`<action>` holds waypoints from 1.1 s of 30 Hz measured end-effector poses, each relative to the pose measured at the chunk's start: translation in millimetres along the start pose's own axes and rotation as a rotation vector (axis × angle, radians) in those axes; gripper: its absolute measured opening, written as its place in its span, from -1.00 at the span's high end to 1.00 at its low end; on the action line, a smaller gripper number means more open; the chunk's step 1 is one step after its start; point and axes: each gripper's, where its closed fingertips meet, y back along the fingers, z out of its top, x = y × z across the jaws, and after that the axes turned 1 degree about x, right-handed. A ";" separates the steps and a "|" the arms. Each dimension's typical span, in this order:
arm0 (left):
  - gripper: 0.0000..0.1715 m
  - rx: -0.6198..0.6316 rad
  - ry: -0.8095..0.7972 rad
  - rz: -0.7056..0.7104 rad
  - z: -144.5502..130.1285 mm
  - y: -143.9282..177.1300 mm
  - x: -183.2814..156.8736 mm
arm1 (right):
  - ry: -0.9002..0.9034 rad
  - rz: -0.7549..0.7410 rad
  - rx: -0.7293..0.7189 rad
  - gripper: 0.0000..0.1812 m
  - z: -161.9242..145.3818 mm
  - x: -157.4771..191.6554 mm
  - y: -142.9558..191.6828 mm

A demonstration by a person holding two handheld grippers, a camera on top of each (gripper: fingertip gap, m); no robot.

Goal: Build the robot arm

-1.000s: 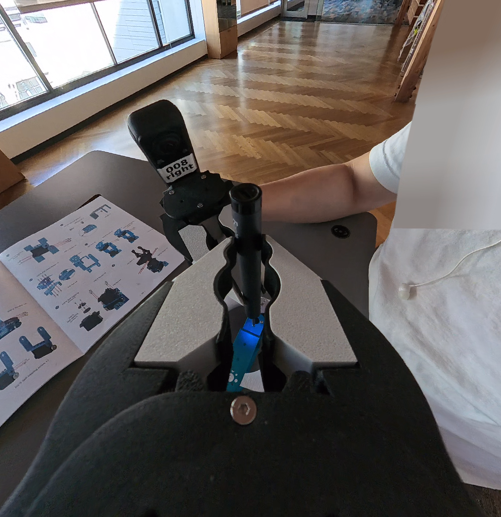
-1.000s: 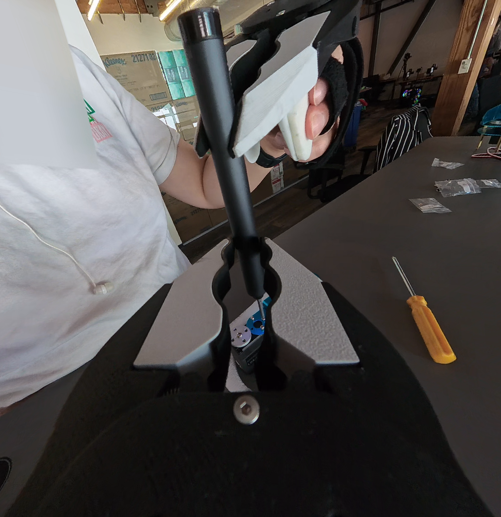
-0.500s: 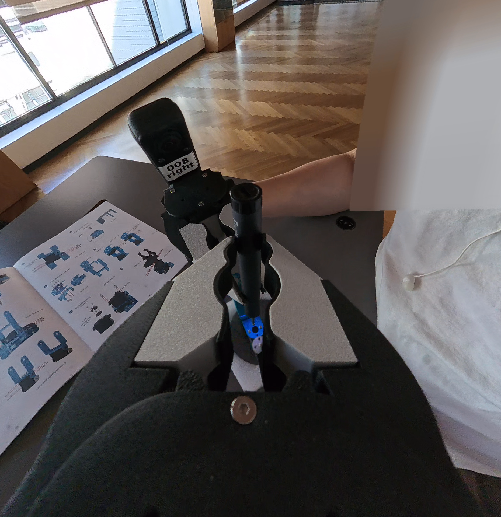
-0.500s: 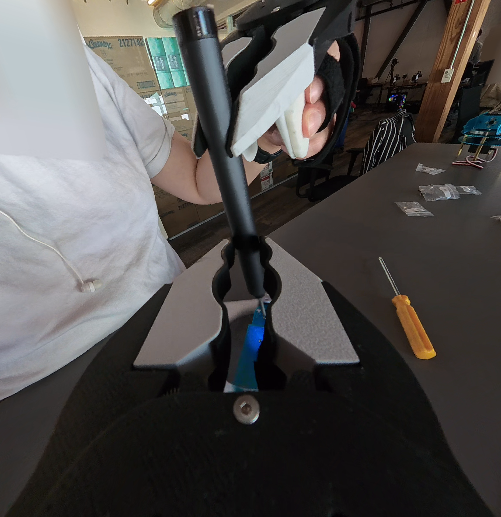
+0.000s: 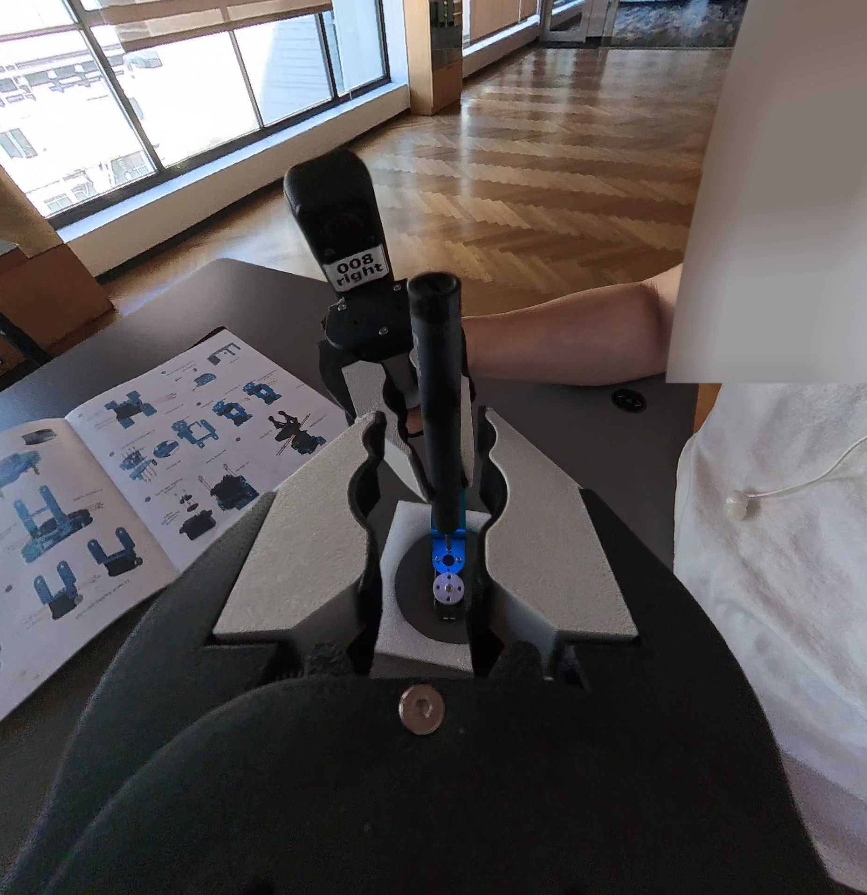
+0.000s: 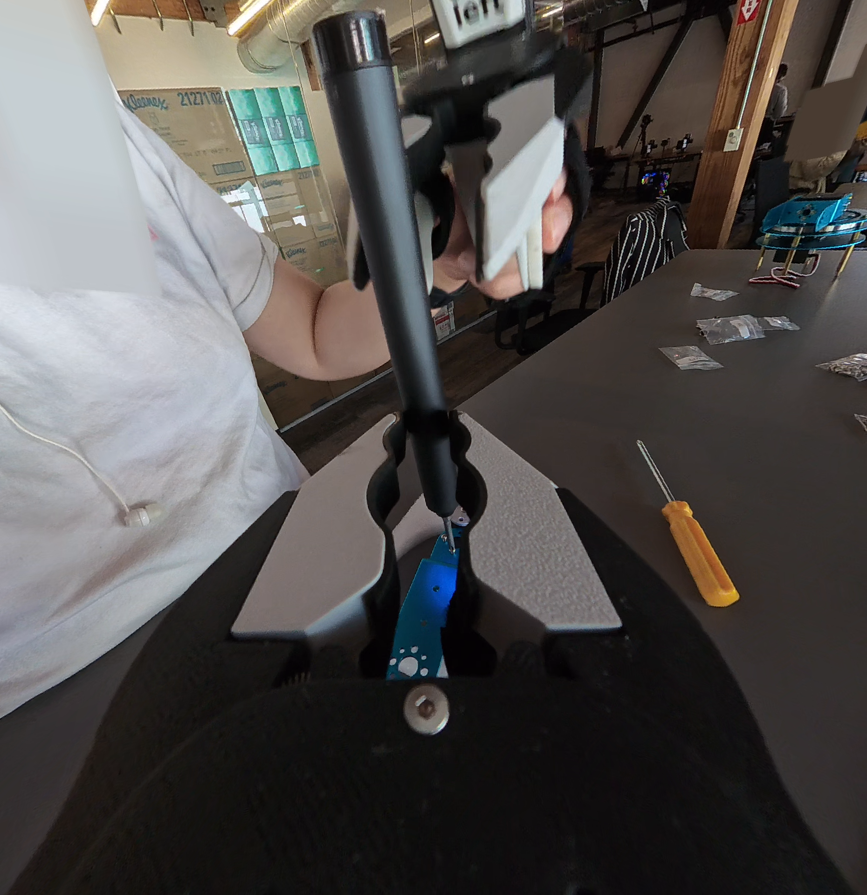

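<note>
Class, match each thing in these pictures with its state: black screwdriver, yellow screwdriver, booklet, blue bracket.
Things:
1. black screwdriver
2. yellow screwdriver
3. booklet
4. blue bracket

States:
A. spread open on the table
B. clamped in the right gripper
C. under the bit of the clamped tool
D. lying loose, off to the side of the right gripper

Pairs: 1-B, 2-D, 3-A, 4-C

Bright daylight from large windows (image 5: 146, 101) at upper left, blown out to near white. Glare streaking across the wooden floor (image 5: 543, 160). Soft shadow under the open booklet (image 5: 131, 484) on the dark tabletop (image 5: 238, 300). Strong fisheye bending at the edges. Dimmer indoor light on the right wrist view, ceiling strips (image 6: 247, 22) glowing; far background soft, foreground claw bodies nearly black, slightly blurred.
</note>
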 end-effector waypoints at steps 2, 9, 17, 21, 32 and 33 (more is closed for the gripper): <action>0.57 -0.002 0.046 0.008 -26.1 4.2 -1.9 | 0.004 -0.006 -0.003 0.82 0.0 -0.7 0.2; 0.49 0.160 0.170 0.025 -131.6 -32.3 -13.1 | -0.011 -0.005 -0.023 0.82 0.2 -3.8 1.7; 0.75 0.179 0.188 0.026 -146.9 -47.5 -10.4 | 0.000 -0.024 -0.018 0.82 -0.3 -4.2 5.3; 0.75 0.202 0.159 0.014 -147.4 -47.9 -11.9 | 0.004 -0.019 -0.010 0.82 -0.6 -3.3 4.0; 0.75 0.228 0.147 -0.003 -147.5 -49.1 -13.5 | -0.014 0.003 -0.014 0.82 -0.5 -2.1 2.6; 0.75 0.228 0.148 -0.004 -147.5 -49.1 -13.4 | -0.015 0.003 -0.013 0.82 -0.6 -2.3 2.6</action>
